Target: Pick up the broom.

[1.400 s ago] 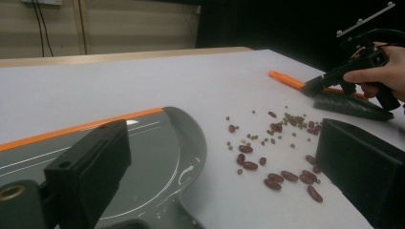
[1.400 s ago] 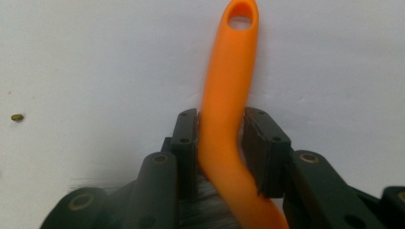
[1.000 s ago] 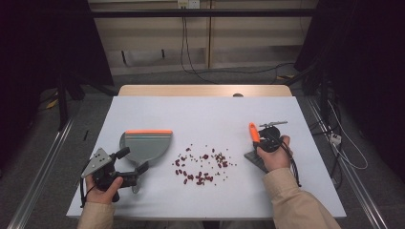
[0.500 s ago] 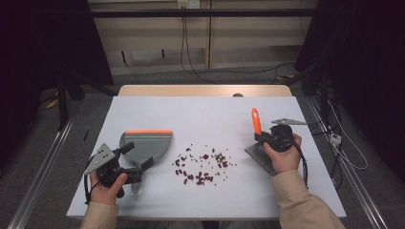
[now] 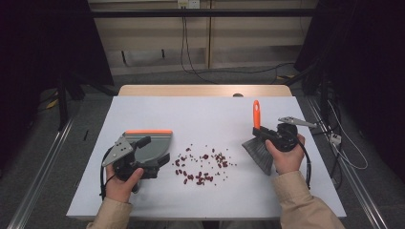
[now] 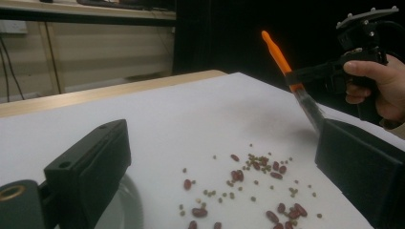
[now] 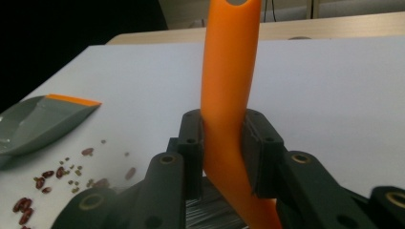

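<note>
A grey dustpan point(image 5: 152, 144) with an orange rim lies left of centre on the white table point(image 5: 200, 114); it also appears in the right gripper view point(image 7: 43, 121). My left gripper point(image 5: 152, 158) sits over its near end, jaws wide apart, with a grey edge of the pan point(image 6: 128, 206) low between them. Red beans and small green ones point(image 5: 203, 167) lie scattered mid-table point(image 6: 258, 167). My right gripper point(image 5: 265, 134) is shut on the orange handle point(image 7: 227, 95) of a brush point(image 5: 258, 151), whose grey bristles touch the table.
A wooden strip point(image 5: 205, 90) runs along the table's far edge. Cables point(image 5: 188, 47) hang behind it, and metal rails point(image 5: 43, 167) flank the table on the floor. The right gripper's cable point(image 5: 308, 164) loops beside the person's wrist.
My left gripper has moved right, onto the dustpan's near end. My right gripper has shifted right with the brush, and its handle now stands more upright.
</note>
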